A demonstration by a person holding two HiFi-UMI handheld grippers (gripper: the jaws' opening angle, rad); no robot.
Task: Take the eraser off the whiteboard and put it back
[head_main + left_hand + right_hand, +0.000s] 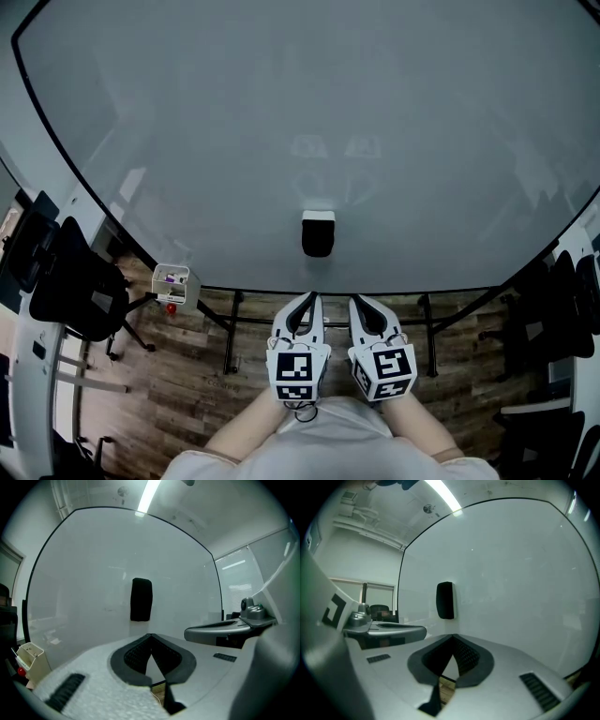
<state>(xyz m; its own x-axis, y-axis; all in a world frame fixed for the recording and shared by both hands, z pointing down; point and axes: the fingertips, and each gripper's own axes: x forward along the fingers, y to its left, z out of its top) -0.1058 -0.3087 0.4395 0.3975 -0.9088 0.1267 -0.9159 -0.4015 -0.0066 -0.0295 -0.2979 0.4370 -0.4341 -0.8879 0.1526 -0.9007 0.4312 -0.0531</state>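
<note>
Your left tongs [311, 298] and right tongs [358, 302] are closed and empty, and the eraser [318, 233] sits on the whiteboard [281, 112], so you're starting or finished.

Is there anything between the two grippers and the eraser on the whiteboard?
Nothing visible. The eraser sits alone on the bare whiteboard, straight ahead of the left gripper and right gripper, both shut and empty.

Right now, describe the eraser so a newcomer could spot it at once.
A large whiteboard fills the view ahead. Low on it, near the middle, sits the eraser. It is the only dark upright block on that board.
</note>
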